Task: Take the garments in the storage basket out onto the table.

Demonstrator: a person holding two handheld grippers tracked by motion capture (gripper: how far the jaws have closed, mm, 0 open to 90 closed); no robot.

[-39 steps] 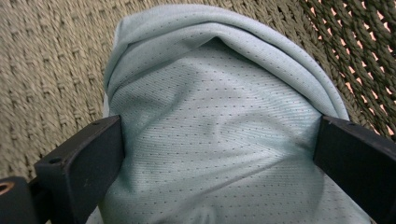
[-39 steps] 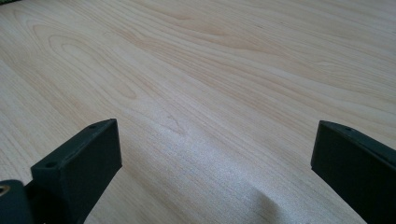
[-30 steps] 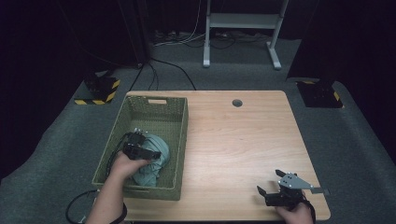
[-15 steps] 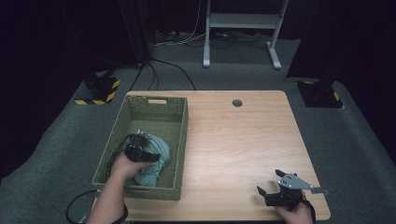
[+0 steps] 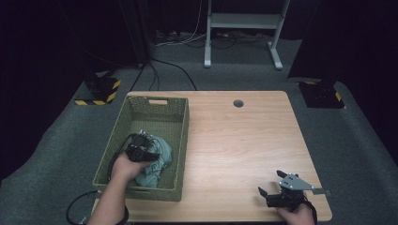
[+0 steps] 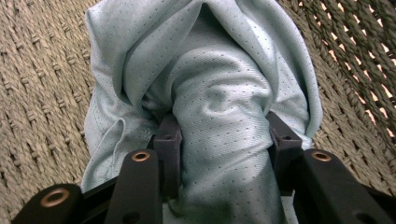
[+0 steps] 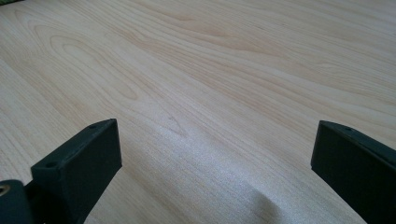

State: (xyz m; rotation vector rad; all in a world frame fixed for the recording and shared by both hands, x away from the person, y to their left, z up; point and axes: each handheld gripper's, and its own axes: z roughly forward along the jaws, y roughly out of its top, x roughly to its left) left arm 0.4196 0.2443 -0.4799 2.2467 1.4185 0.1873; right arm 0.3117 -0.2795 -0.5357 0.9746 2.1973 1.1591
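While the left gripper sits down inside the green woven basket, its jaws have just been closing and now pinch a bunched fold of the pale teal cloth lying on the basket floor. Right gripper rests near the table front edge, jaws spread wide, holding nothing.

Right gripper view: right gripper has its two black jaws rising from the bottom corners, standing wide apart, nothing between them. Left finger shows a flat inner pad face and small screw holes on top; right finger is cut off by the frame edge. Between and beyond the fingers lies the light wooden table, grain running diagonally. A soft shadow falls on the wood just ahead of each finger.
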